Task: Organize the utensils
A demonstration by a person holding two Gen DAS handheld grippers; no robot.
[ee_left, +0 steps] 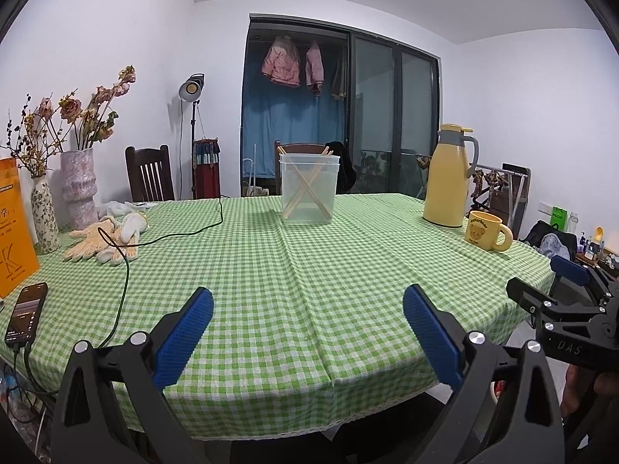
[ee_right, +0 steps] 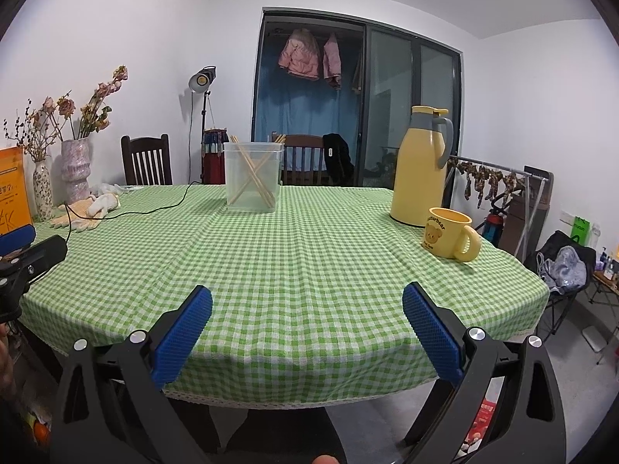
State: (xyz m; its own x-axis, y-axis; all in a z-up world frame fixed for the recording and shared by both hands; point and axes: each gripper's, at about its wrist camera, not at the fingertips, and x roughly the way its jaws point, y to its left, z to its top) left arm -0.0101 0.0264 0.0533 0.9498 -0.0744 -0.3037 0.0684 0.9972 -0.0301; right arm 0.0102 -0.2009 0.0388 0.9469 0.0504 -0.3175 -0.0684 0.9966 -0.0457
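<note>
A clear plastic container stands at the far middle of the green checked table, with wooden chopsticks crossed inside it. The right wrist view shows the same container and chopsticks left of centre. My left gripper hangs open over the table's near edge, nothing between its blue pads. My right gripper is open too, empty, above the near edge. Each gripper is far short of the container. The right gripper's body shows at the right edge of the left wrist view.
A yellow thermos jug and a yellow bear mug stand at the right. At the left are work gloves, a black cable, two vases, an orange bag and a phone. Chairs stand behind the table.
</note>
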